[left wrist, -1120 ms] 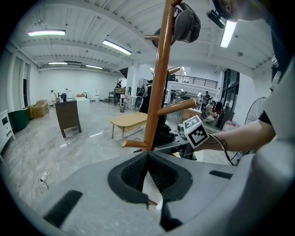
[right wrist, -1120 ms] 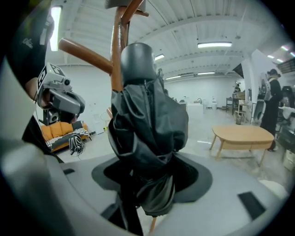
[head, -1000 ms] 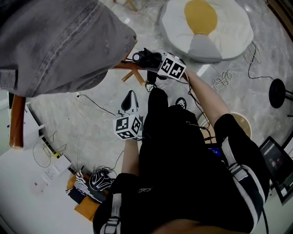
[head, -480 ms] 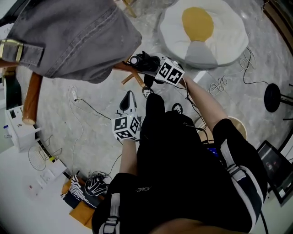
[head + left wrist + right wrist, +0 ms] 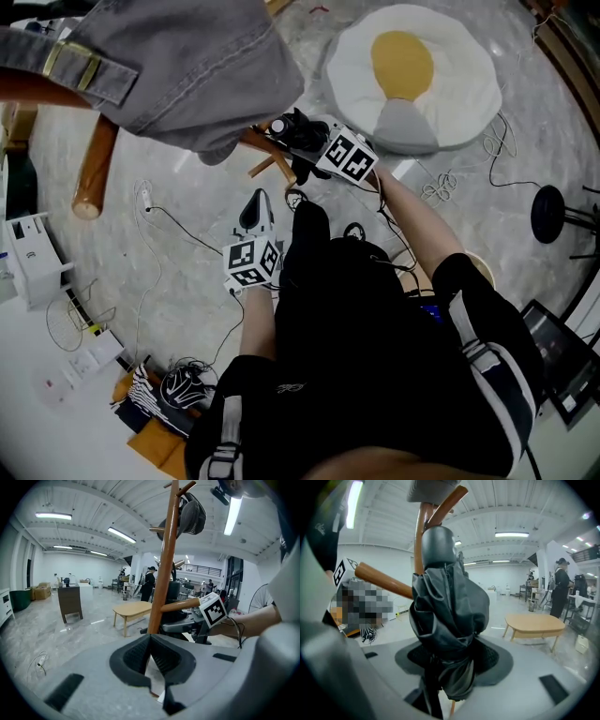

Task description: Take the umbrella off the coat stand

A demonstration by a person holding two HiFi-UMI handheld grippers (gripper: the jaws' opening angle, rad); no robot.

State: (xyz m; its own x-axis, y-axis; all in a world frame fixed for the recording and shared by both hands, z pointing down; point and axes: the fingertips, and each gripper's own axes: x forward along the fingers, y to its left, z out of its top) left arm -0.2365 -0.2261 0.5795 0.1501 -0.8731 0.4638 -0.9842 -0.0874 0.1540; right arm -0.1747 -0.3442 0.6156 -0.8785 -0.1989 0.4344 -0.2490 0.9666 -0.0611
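Observation:
A folded dark grey umbrella (image 5: 447, 620) stands upright between the jaws of my right gripper (image 5: 452, 660), which is shut on its bundled canopy. Its rounded handle (image 5: 438, 541) sits against the wooden coat stand (image 5: 384, 581). In the head view the umbrella (image 5: 284, 127) is a black shape beside a wooden peg (image 5: 267, 148), ahead of the right gripper (image 5: 309, 141). My left gripper (image 5: 260, 204) hangs lower and nearer to me, shut on nothing. In its own view the left gripper (image 5: 150, 641) faces the stand's pole (image 5: 165, 564).
A grey denim garment (image 5: 178, 56) hangs over the stand at upper left. A fried-egg cushion (image 5: 412, 70) lies on the floor beyond, with a round black base (image 5: 548, 214) to the right and cables (image 5: 178, 225) to the left. A low wooden table (image 5: 534, 620) stands further off.
The right gripper and the umbrella have risen slightly beside the wooden peg. The head view has swung, so the garment and floor sit differently. The left gripper has hardly moved.

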